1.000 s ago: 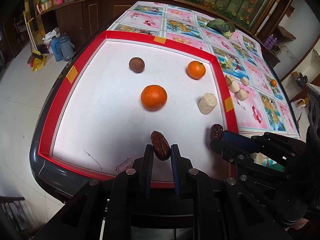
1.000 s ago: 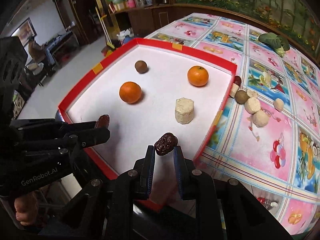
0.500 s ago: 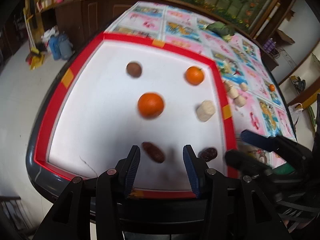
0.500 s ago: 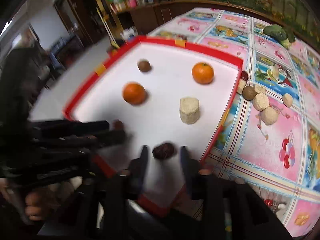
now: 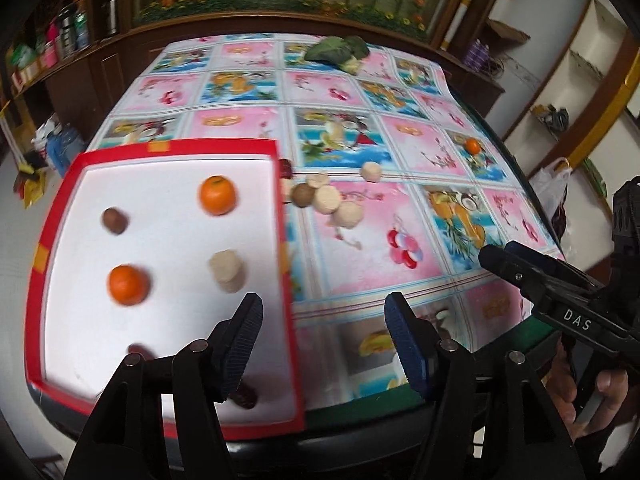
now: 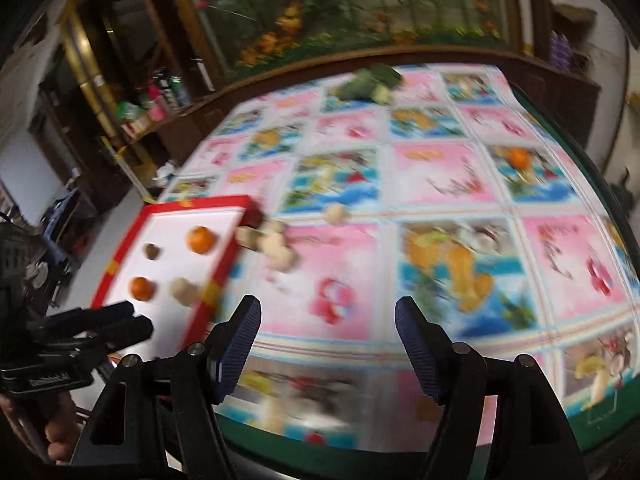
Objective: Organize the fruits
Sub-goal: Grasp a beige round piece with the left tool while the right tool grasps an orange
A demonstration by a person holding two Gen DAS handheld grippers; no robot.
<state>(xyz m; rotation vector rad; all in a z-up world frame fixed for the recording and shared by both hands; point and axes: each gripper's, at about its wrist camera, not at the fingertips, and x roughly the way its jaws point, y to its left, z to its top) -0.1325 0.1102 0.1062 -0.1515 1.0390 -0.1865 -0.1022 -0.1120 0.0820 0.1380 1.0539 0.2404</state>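
Left gripper [image 5: 322, 312] fingers apart, empty; right gripper [image 6: 326, 316] likewise; two dark dates [image 5: 245, 395] at 7 o'clock on tray [image 5: 286, 240], left view only.

3 oranges [image 5: 217, 195], 2 dates [image 5: 245, 396], 2 brown round fruits [image 5: 115, 220], 1 tray [image 5: 176, 147]

Tray [image 5: 280, 216] sits on the table's [image 5: 440, 184] left part. In it: two oranges [image 5: 217, 195] [image 5: 129, 284], a round nut [image 5: 114, 220] at far left, a cake block [image 5: 227, 271] near the right rim, two dates [image 5: 138, 350] [image 5: 245, 396] nearest. Just right of the tray's far corner lies a cluster of pieces [image 5: 332, 204]; a small orange [image 5: 472, 145] lies well right, greens [image 5: 336, 50] at the far edge.
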